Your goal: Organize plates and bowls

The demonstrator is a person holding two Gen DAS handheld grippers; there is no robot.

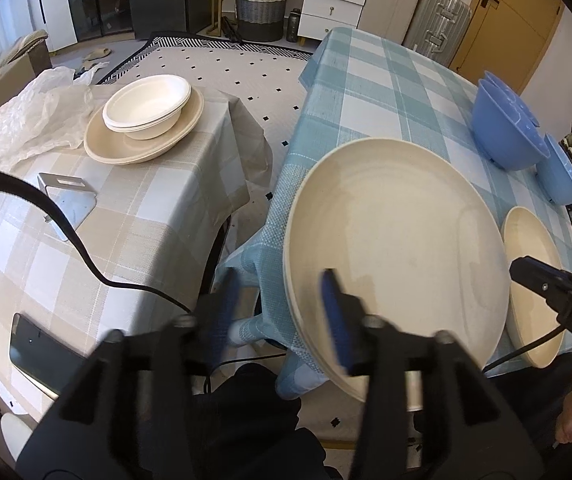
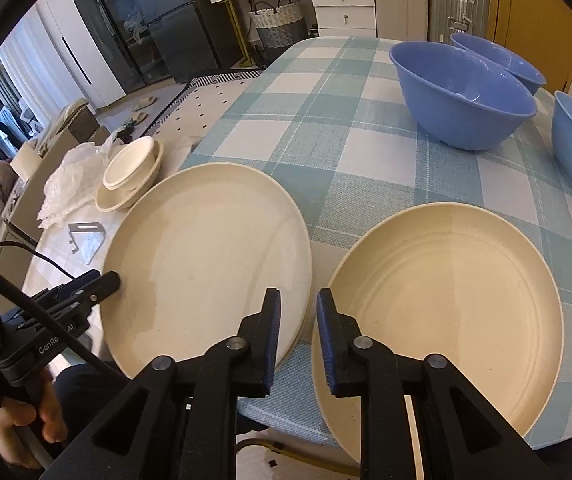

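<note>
Stacked cream plates [image 1: 398, 252] [image 2: 206, 264] overhang the near left corner of the blue plaid table [image 2: 326, 128]. My left gripper [image 1: 280, 316] [image 2: 102, 284] is open astride the stack's left rim, one finger above the top plate and the other off to its left. A single cream plate [image 2: 446, 312] [image 1: 534, 316] lies to the right. My right gripper [image 2: 299, 334] [image 1: 534, 276] stands open over the gap between the two, pads touching neither. Three blue bowls [image 2: 462, 96] [image 1: 506, 128] sit at the back right. White bowls [image 1: 146, 108] [image 2: 130, 172] rest on a cream plate [image 1: 110, 140] on the beige table.
The beige plaid table [image 1: 126, 240] also holds crumpled plastic wrap [image 1: 34, 120], a metal bracket [image 1: 70, 200], a dark phone [image 1: 38, 352] and a black cable [image 1: 66, 236]. A narrow floor gap [image 1: 246, 208] separates the tables. A hand [image 2: 34, 424] grips the left tool.
</note>
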